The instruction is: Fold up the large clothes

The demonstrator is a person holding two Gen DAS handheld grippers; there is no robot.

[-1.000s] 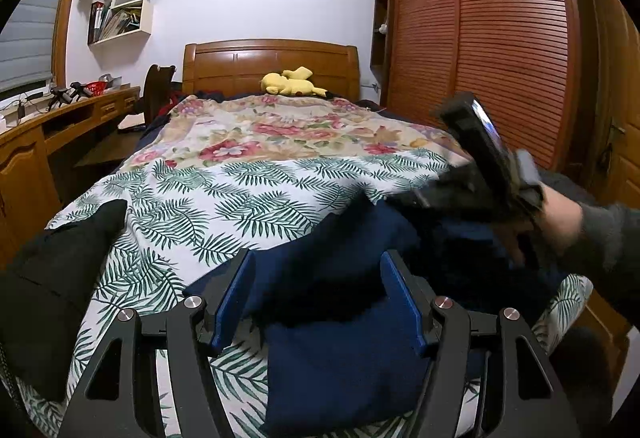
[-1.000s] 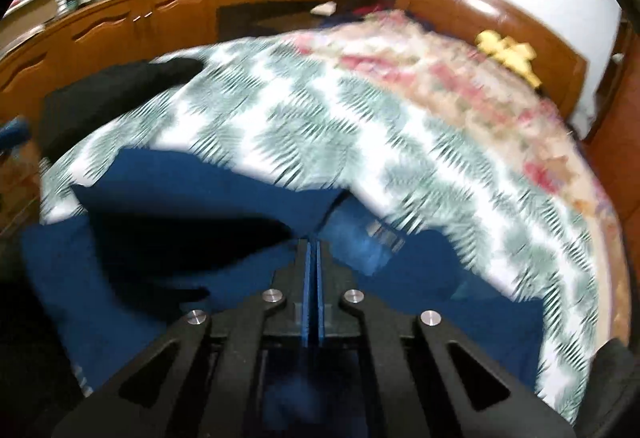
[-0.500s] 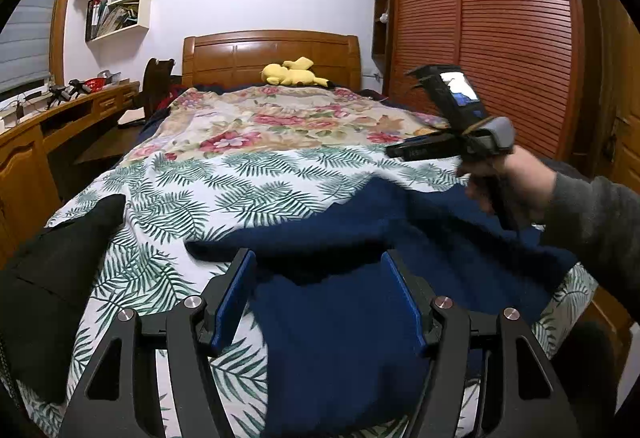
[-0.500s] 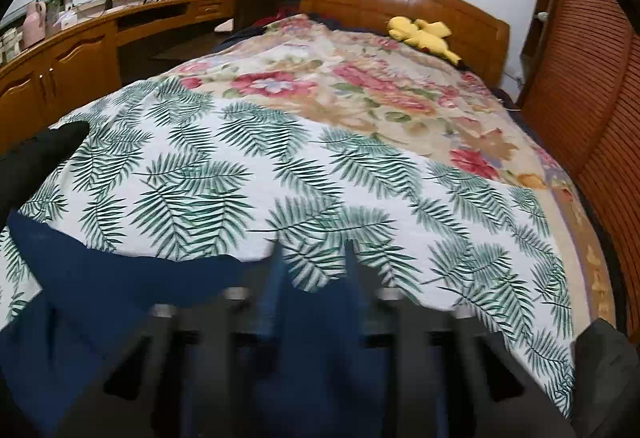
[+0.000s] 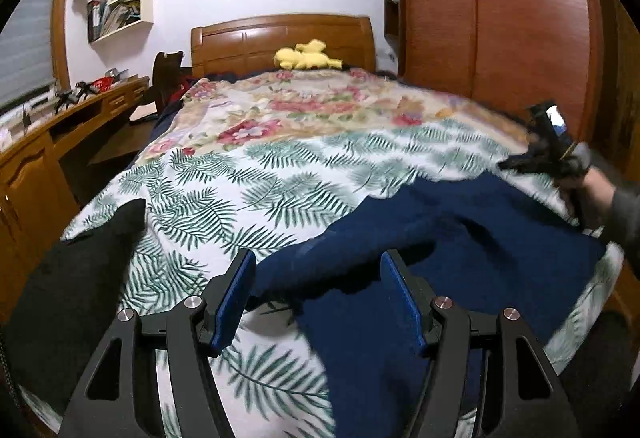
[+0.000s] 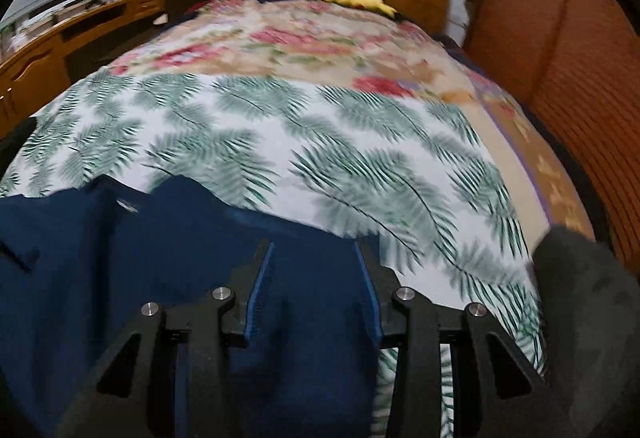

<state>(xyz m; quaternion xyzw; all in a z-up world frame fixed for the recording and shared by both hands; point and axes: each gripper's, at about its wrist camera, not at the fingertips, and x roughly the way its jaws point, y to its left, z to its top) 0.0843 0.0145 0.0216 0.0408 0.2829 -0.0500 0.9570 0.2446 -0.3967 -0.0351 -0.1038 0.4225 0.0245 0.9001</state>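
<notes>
Left wrist view: dark navy blue garment point(image 5: 460, 238) spread flat on the palm-leaf-print bed point(image 5: 248, 190).
Right hand-held gripper point(image 6: 316, 294), clamped a second ago, is now released over the cloth; left hand-held gripper point(image 5: 318, 298) hovers unclenched, empty — spreading done, folding can begin.

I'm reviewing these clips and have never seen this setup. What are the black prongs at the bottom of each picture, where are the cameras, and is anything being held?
No robot here: a person holds a two-finger gripper in each hand, with a fisheye camera on each looking along the fingers. One picture is from the left gripper, the other from the right gripper. Both are open and hold nothing. Beneath them a dark blue garment lies spread on the palm-leaf printed bedsheet, with a black garment to its left. The right gripper also shows in the left view.
</notes>
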